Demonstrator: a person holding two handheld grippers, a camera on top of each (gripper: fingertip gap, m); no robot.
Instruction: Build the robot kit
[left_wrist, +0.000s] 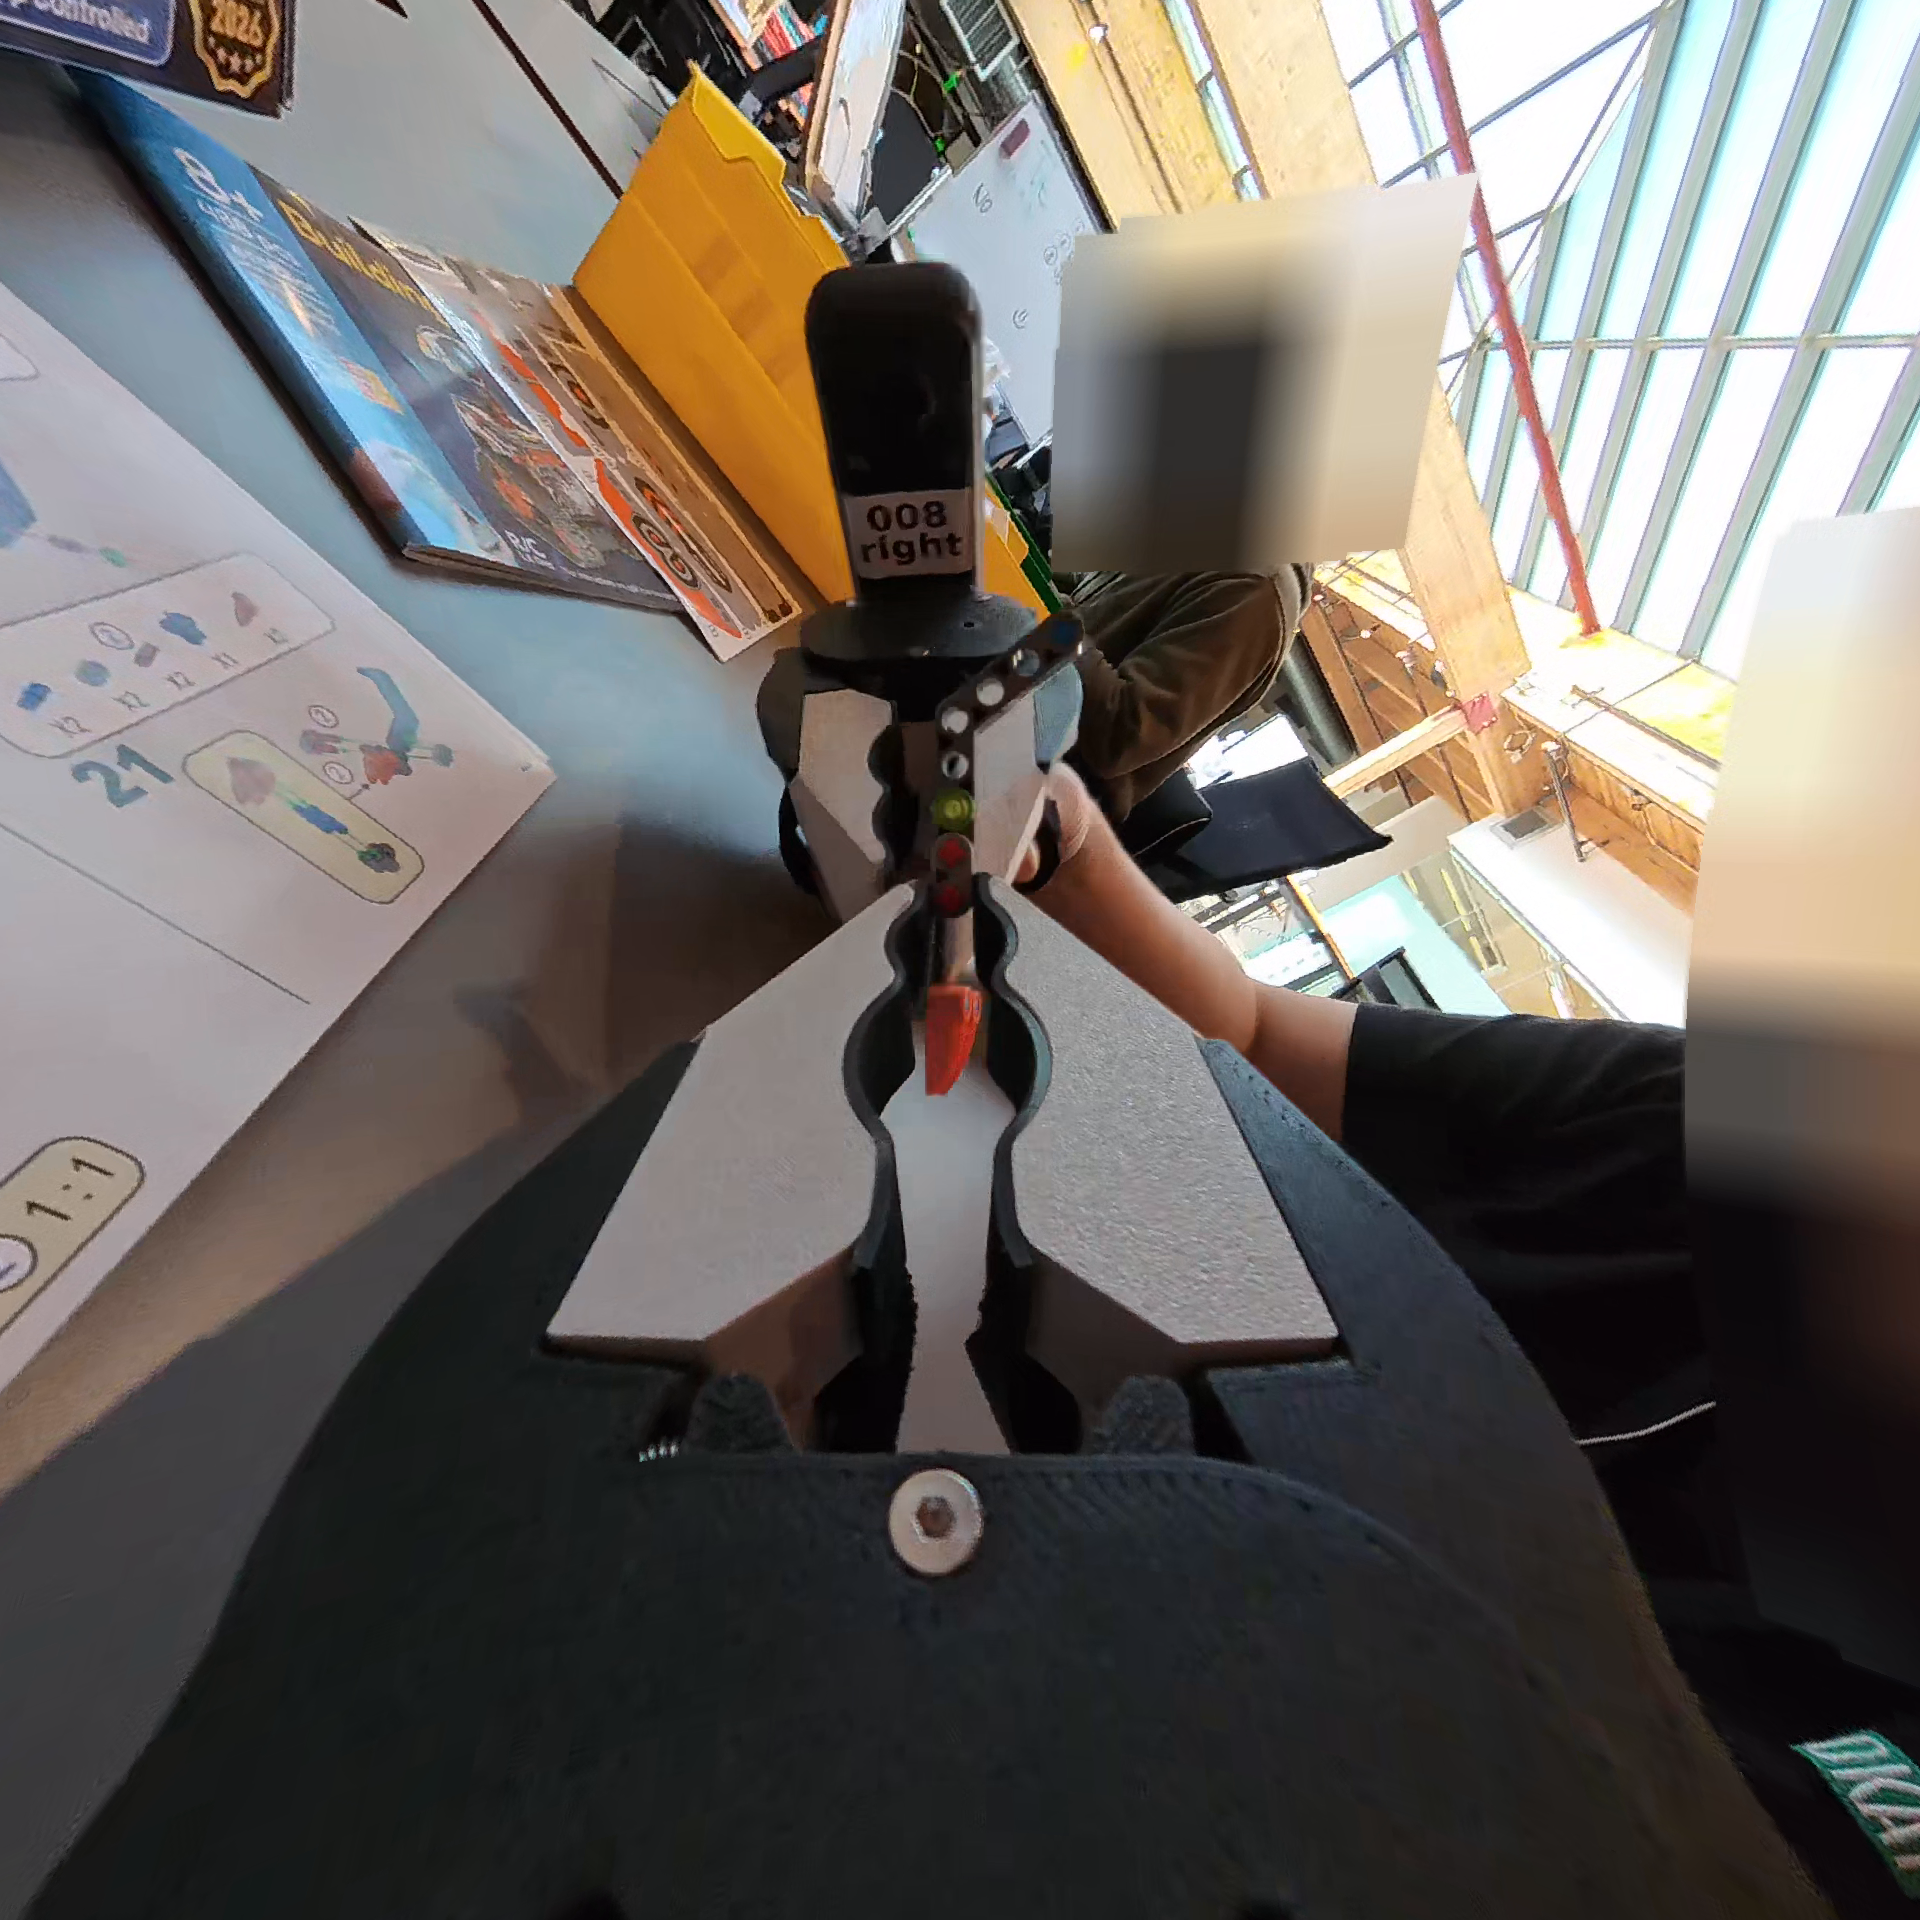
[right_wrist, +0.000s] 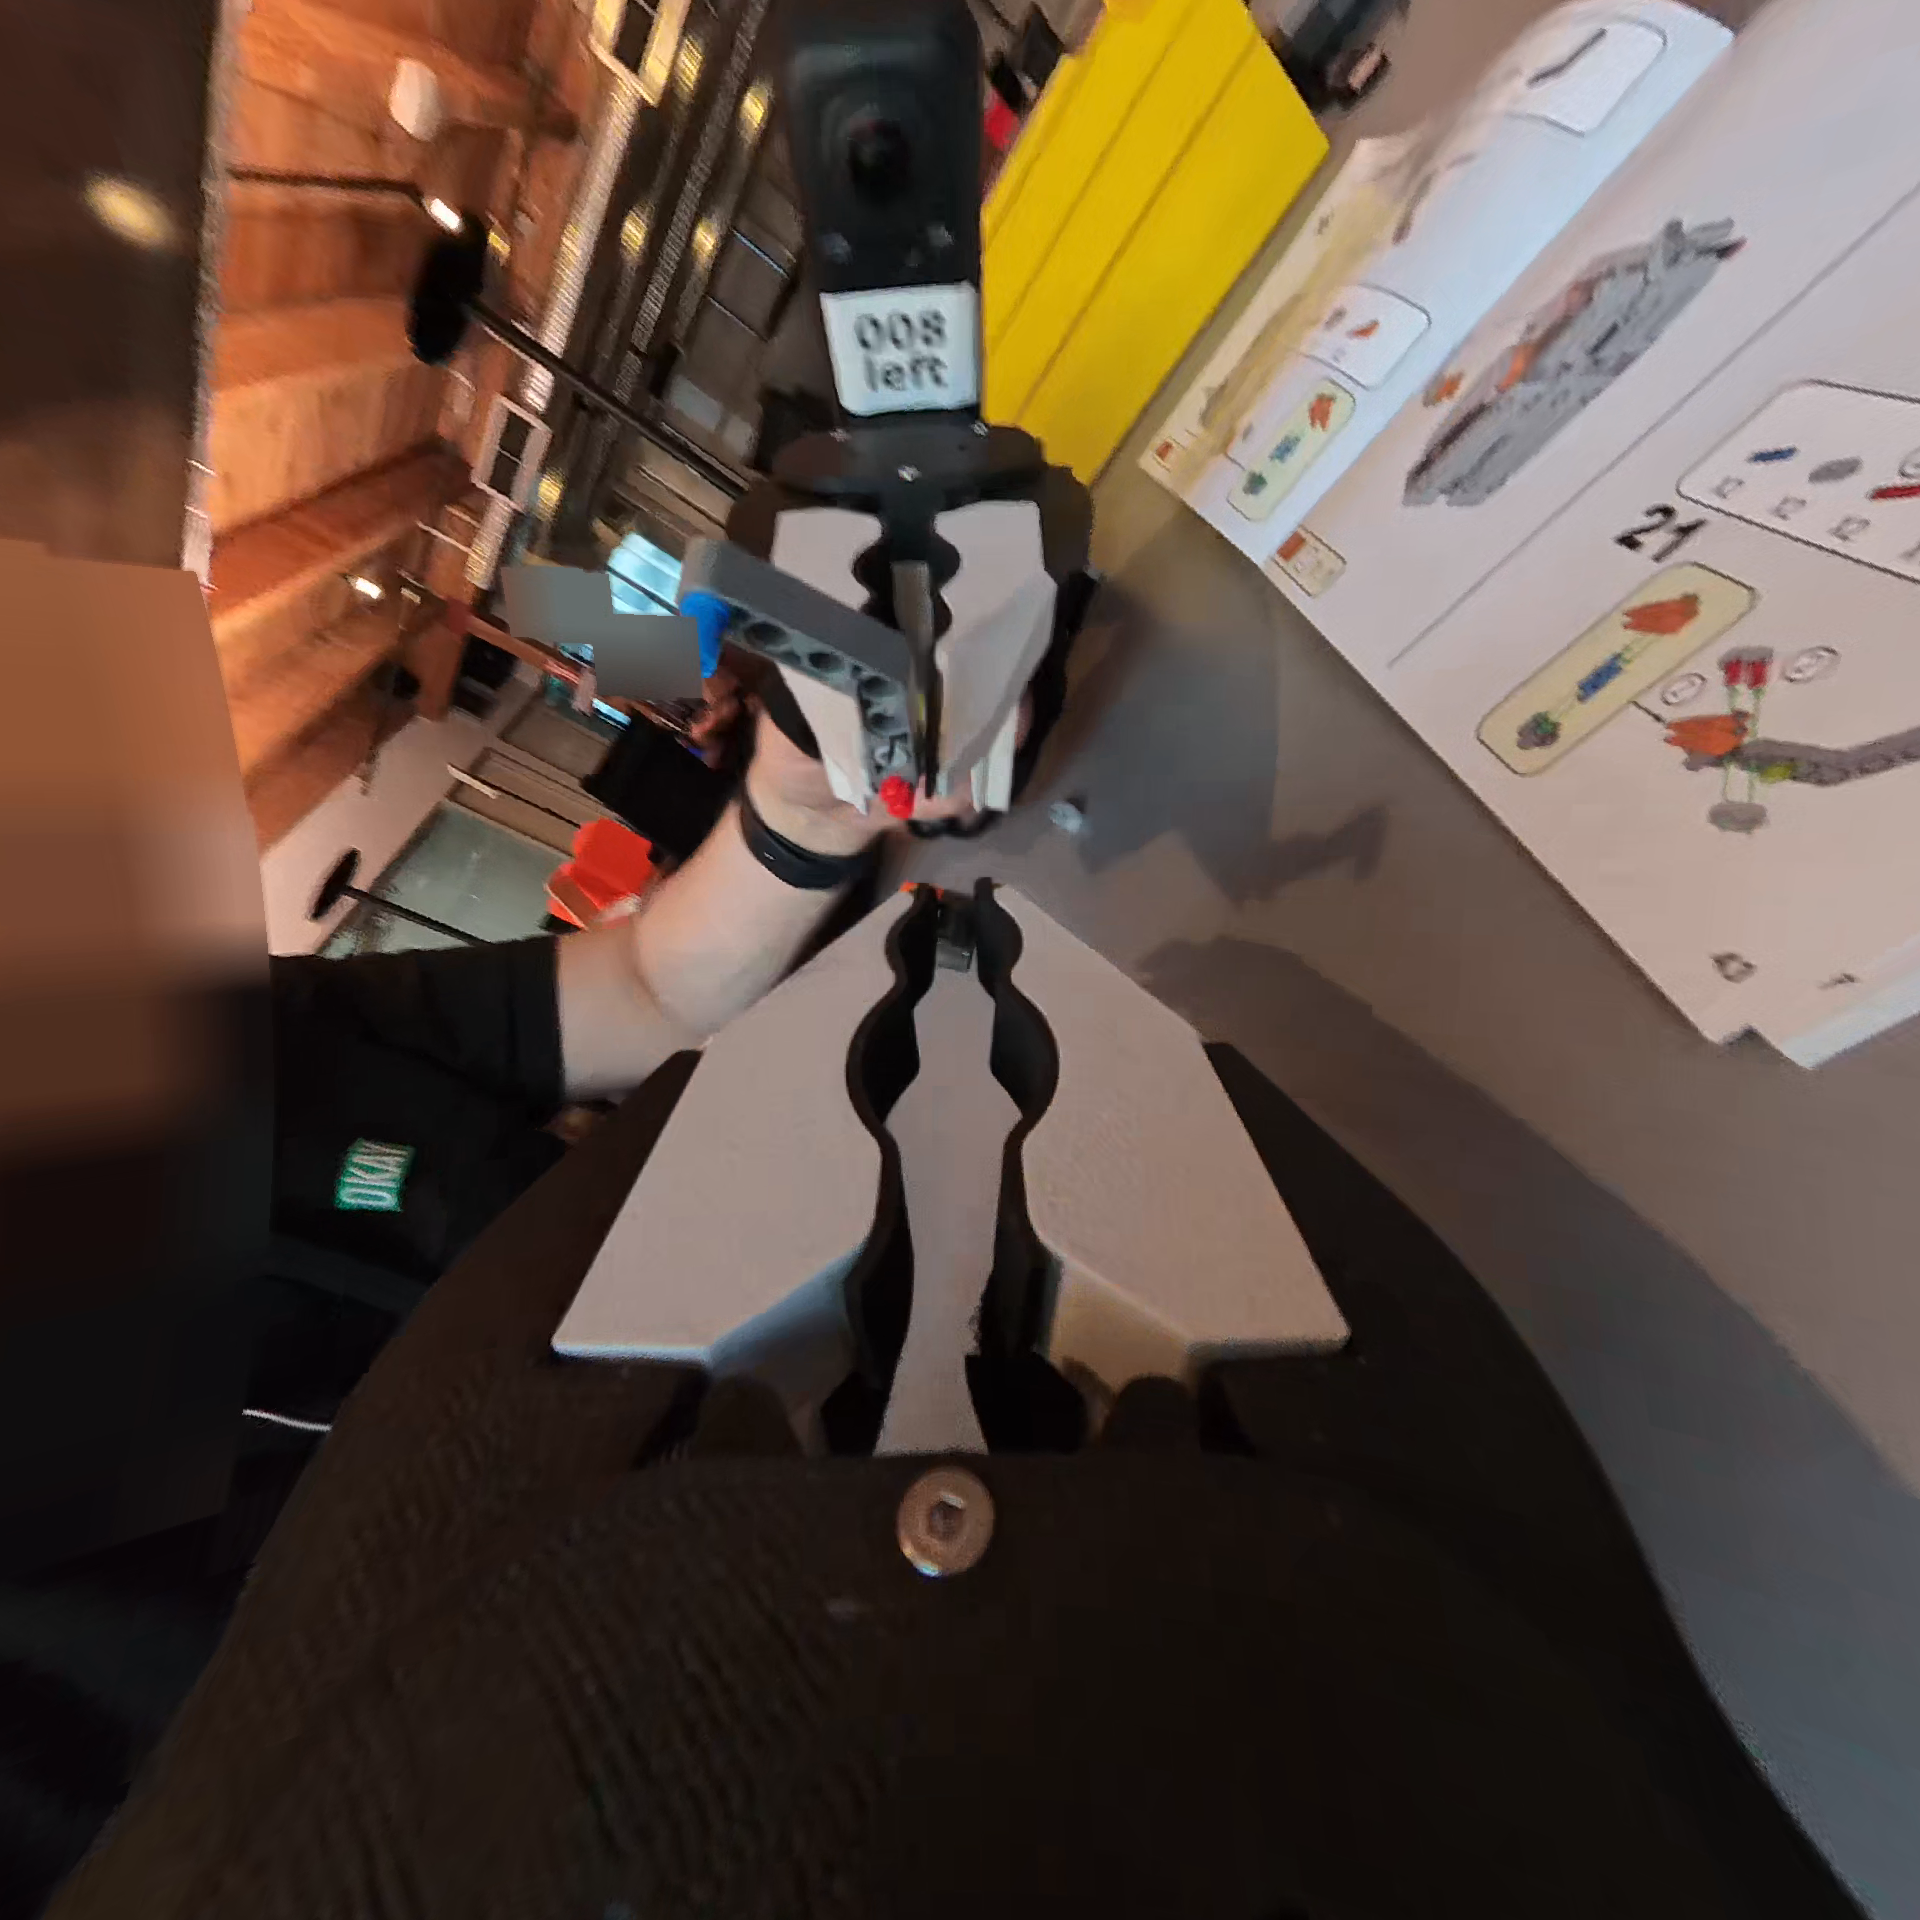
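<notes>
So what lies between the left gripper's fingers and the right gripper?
A holed beam with a yellow-green pin and red pins spans that stretch; the left wrist view shows it.

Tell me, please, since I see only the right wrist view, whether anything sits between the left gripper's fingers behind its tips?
Observer: Yes, an orange piece shows between the left gripper's fingers, just behind the tips.
Operator: Thank you. Does the grey beam carry any pins besides the blue pin and the red pin?
Observer: Yes, a yellow-green pin sits in it too.
Operator: And what lies beside the yellow bin?
Observer: A flat printed box lies on the table next to it.
</notes>
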